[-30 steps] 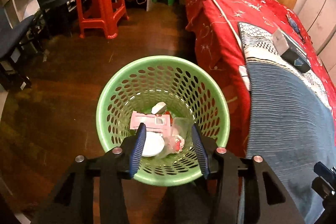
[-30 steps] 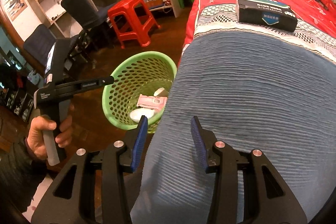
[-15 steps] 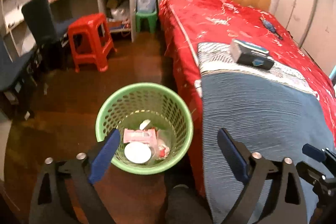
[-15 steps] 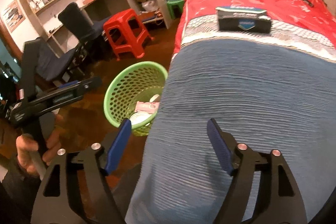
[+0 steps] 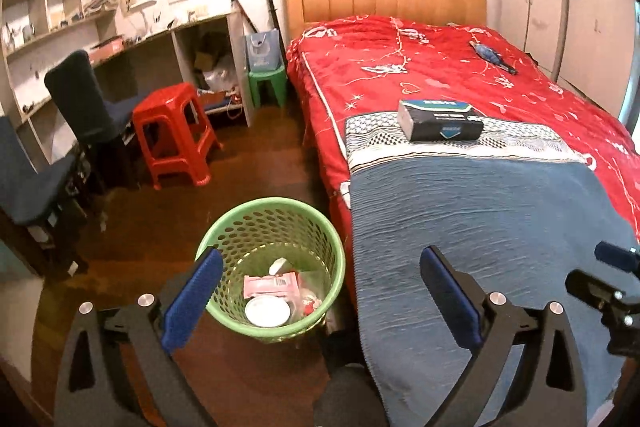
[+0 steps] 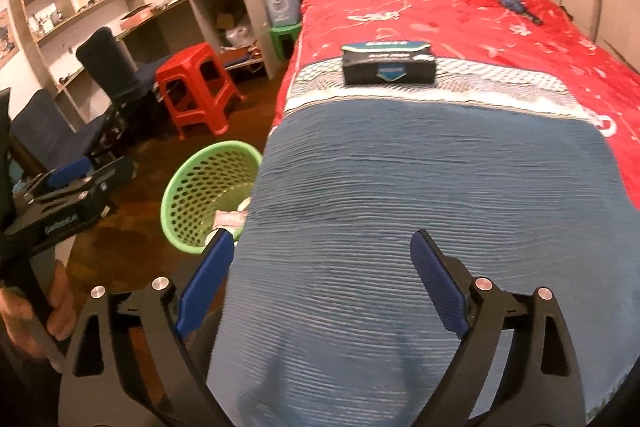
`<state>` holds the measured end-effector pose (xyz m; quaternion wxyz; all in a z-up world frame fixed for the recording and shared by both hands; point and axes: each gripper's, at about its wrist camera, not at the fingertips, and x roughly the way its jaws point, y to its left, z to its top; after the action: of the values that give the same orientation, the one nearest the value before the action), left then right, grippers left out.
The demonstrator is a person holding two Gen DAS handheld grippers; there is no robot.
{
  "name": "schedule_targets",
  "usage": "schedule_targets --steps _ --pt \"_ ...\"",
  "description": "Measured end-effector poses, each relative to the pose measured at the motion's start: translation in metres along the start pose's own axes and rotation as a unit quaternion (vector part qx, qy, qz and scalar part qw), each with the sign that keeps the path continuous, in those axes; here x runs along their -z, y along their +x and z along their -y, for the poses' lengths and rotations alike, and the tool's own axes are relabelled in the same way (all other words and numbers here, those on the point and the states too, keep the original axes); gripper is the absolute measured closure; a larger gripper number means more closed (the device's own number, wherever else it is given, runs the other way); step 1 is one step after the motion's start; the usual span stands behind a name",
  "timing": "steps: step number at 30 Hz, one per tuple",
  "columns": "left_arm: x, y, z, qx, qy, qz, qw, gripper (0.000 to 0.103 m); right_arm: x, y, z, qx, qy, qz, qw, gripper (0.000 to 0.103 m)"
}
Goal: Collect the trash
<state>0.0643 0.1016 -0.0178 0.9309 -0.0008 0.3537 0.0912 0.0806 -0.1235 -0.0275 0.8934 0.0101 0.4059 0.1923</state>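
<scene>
From the left wrist camera, the left gripper (image 5: 320, 293) hangs with its jaws spread wide and nothing between them, its left pad over the near rim of the green bin (image 5: 271, 269), its right pad over the blue blanket (image 5: 492, 227). The bin stands on the dark wood floor (image 5: 160, 227) just beside the bed (image 5: 460, 75), apparently placed there so litter can drop straight off the mattress edge. Inside it lie a pink wrapper (image 5: 271, 286), a white lid (image 5: 267, 311) and a clear, crumpled piece of packaging; this trash seems already collected. A dark box (image 5: 440, 120) sits on the patterned band of the bedding, well apart from both grippers, and a small blue object (image 5: 493, 57) lies farther up the red quilt; whether either counts as trash cannot be told. A red stool (image 5: 174, 135) and a dark chair (image 5: 86, 99) stand near the desk. At the right edge the right gripper's body shows. From the right wrist camera, the right gripper (image 6: 322, 283) is likewise wide apart and empty, held low over the blanket (image 6: 440, 187) and aimed up the bed toward the box (image 6: 388, 63), a stance that suits a reach for it. The bin (image 6: 200, 195) shows at left, partly hidden by the blanket edge, with the wrapper (image 6: 229, 218) peeping out. The left gripper (image 6: 76, 183) appears side-on above the floor, the person's left hand (image 6: 56, 311) on its handle.
</scene>
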Motion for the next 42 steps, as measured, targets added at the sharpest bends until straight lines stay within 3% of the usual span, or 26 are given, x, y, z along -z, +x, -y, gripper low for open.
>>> schedule_targets --steps 7,22,32,42 --pt "0.006 -0.017 0.024 0.016 0.002 0.003 0.9999 0.007 0.007 -0.021 0.011 0.037 -0.002 0.020 0.999 0.011" --pt "0.012 -0.063 0.067 0.023 0.013 0.041 0.9988 0.007 0.030 -0.066 0.045 0.070 0.039 0.059 0.995 0.009" --pt "0.019 -0.087 0.073 0.030 0.018 0.058 0.9977 0.007 0.038 -0.085 0.051 0.079 0.051 0.080 0.992 0.007" --pt "0.022 -0.085 0.071 0.033 0.003 0.053 0.9981 0.007 0.042 -0.088 0.049 0.082 0.050 0.081 0.992 0.006"
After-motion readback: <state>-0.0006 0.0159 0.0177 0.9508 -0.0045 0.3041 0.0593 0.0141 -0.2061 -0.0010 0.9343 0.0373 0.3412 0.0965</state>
